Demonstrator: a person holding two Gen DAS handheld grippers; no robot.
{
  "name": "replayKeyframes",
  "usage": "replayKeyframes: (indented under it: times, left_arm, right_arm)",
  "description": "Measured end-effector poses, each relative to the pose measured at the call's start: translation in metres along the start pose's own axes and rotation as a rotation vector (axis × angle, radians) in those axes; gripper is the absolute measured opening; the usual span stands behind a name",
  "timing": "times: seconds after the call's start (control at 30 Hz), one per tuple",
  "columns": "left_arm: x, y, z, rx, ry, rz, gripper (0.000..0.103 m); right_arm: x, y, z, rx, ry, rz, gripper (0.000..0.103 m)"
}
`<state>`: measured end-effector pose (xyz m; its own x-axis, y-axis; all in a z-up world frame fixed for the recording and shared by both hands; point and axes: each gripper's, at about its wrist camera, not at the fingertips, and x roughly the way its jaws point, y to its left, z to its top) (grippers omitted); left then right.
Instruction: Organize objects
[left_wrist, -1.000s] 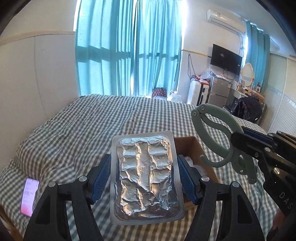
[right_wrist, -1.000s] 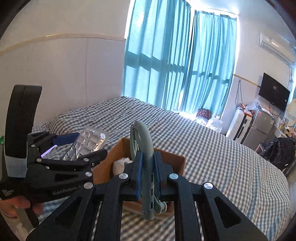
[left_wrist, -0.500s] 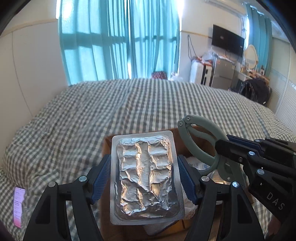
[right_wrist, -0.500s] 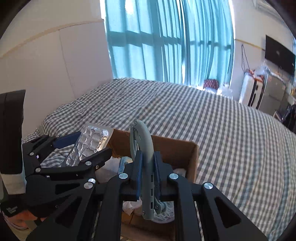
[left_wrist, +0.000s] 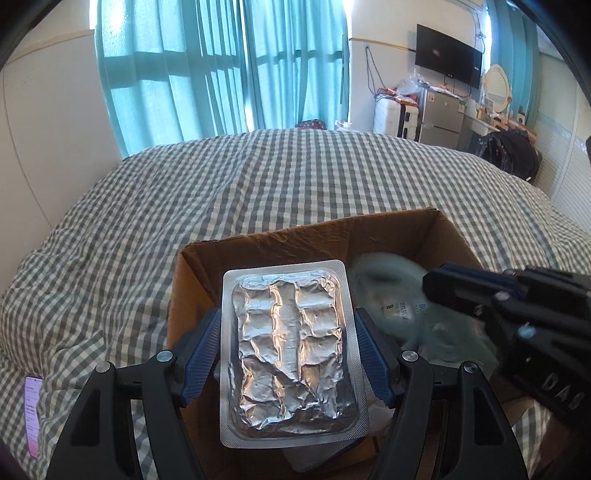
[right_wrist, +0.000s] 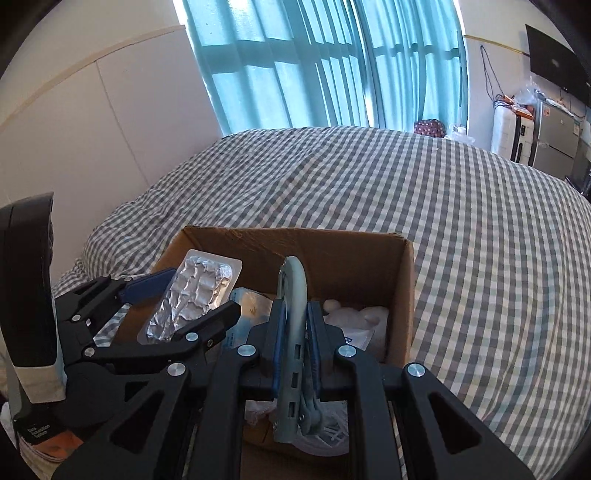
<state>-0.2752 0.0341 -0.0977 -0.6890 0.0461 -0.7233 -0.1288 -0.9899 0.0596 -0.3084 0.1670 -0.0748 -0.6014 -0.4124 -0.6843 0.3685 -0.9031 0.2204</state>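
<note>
My left gripper (left_wrist: 291, 354) is shut on a silver foil blister pack (left_wrist: 290, 350), held flat over the open cardboard box (left_wrist: 295, 240). The pack also shows in the right wrist view (right_wrist: 192, 295), over the box's left side. My right gripper (right_wrist: 293, 332) is shut on a grey-green carabiner clip (right_wrist: 293, 291), held edge-on over the box (right_wrist: 402, 295). In the left wrist view the right gripper (left_wrist: 517, 314) sits over the box's right half and the clip there is a blur (left_wrist: 388, 288). White packets (right_wrist: 354, 317) lie inside the box.
The box stands on a bed with a grey-white checked cover (left_wrist: 258, 177). A pink phone (left_wrist: 31, 417) lies at the bed's left edge. Teal curtains (left_wrist: 221, 66) and a white wall are behind. A TV (left_wrist: 448, 55), fridge and clutter are at the far right.
Both grippers have moved forward and down over the box, each still holding its object. The box now fills the lower part of both views.
</note>
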Motion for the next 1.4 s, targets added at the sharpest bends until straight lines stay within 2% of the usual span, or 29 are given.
replayKeyframes:
  times: [0.2, 0.27, 0.33, 0.67, 0.73, 0.77, 0.8, 0.93, 1.0, 1.13, 1.2, 1.3, 1.4]
  left_arm:
    - [-0.008, 0.005, 0.003, -0.020, 0.008, -0.002, 0.074]
    - [-0.015, 0.005, 0.005, -0.019, -0.001, -0.001, 0.078]
    - [-0.027, 0.004, 0.010, -0.016, -0.025, 0.007, 0.091]
    - [-0.103, 0.007, 0.031, -0.056, -0.169, 0.005, 0.103]
    - [-0.122, 0.008, 0.033, -0.059, -0.210, 0.011, 0.103]
    - [-0.129, 0.007, 0.035, -0.059, -0.224, 0.010, 0.103]
    - [-0.138, 0.007, 0.035, -0.058, -0.240, 0.009, 0.103]
    - [-0.172, 0.012, 0.032, -0.067, -0.306, 0.022, 0.103]
    - [-0.184, 0.013, 0.029, -0.070, -0.325, 0.019, 0.103]
    - [-0.213, 0.017, 0.020, -0.074, -0.398, 0.022, 0.103]
    - [-0.224, 0.022, 0.014, -0.093, -0.424, 0.011, 0.103]
    - [-0.239, 0.027, 0.003, -0.124, -0.465, -0.016, 0.103]
    - [-0.251, 0.027, -0.012, -0.139, -0.496, 0.007, 0.103]
  right_arm:
    - [-0.026, 0.002, 0.006, 0.012, -0.039, -0.017, 0.012]
    - [-0.036, 0.003, 0.009, 0.007, -0.050, -0.030, 0.012]
    - [-0.049, 0.005, 0.011, 0.000, -0.064, -0.044, 0.012]
    - [-0.131, 0.023, 0.023, -0.039, -0.160, -0.124, 0.013]
    - [-0.146, 0.028, 0.023, -0.044, -0.181, -0.143, 0.029]
    - [-0.155, 0.032, 0.023, -0.047, -0.196, -0.154, 0.041]
    - [-0.162, 0.034, 0.022, -0.051, -0.210, -0.159, 0.046]
    - [-0.192, 0.050, 0.015, -0.070, -0.263, -0.182, 0.048]
    - [-0.203, 0.055, 0.011, -0.069, -0.284, -0.186, 0.058]
    - [-0.228, 0.070, 0.002, -0.101, -0.351, -0.223, 0.067]
    - [-0.239, 0.076, -0.005, -0.105, -0.392, -0.235, 0.079]
    - [-0.252, 0.080, -0.016, -0.085, -0.436, -0.238, 0.086]
    - [-0.263, 0.090, -0.032, -0.105, -0.490, -0.253, 0.099]
